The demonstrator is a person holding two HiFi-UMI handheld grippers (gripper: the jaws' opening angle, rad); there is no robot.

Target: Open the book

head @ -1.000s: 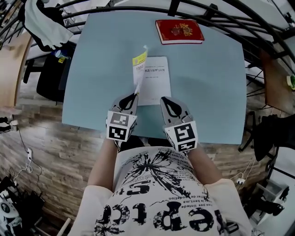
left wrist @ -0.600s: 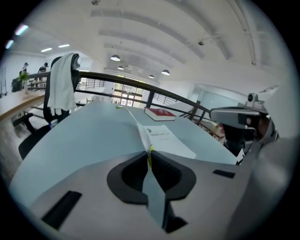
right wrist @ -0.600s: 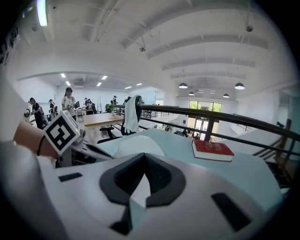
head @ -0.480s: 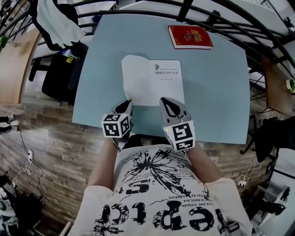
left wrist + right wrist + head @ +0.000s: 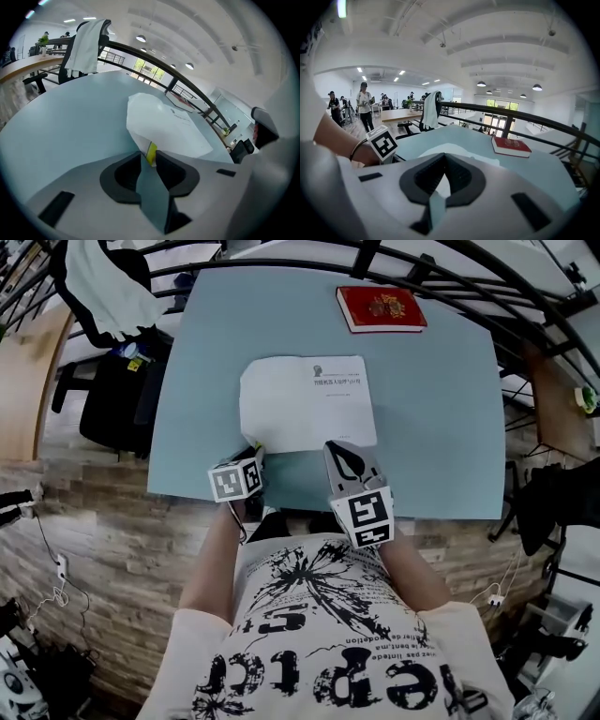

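The white paperback book (image 5: 307, 402) lay open, spread crosswise, its print illegible. The left gripper (image 5: 255, 450) was opening around the book's yellow cover edge. The right gripper (image 5: 337, 446) was closed and empty.

Free tabletop (image 5: 431, 427) flanks book (image 5: 309, 404); red book (image 5: 382, 308) beyond.

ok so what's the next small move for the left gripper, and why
Probably draw the left gripper straight back toward the person, off the cover's yellow corner. The book already lies open and flat on the table. The jaws are opening with that corner between them, so backing clear without dragging the cover looks right.
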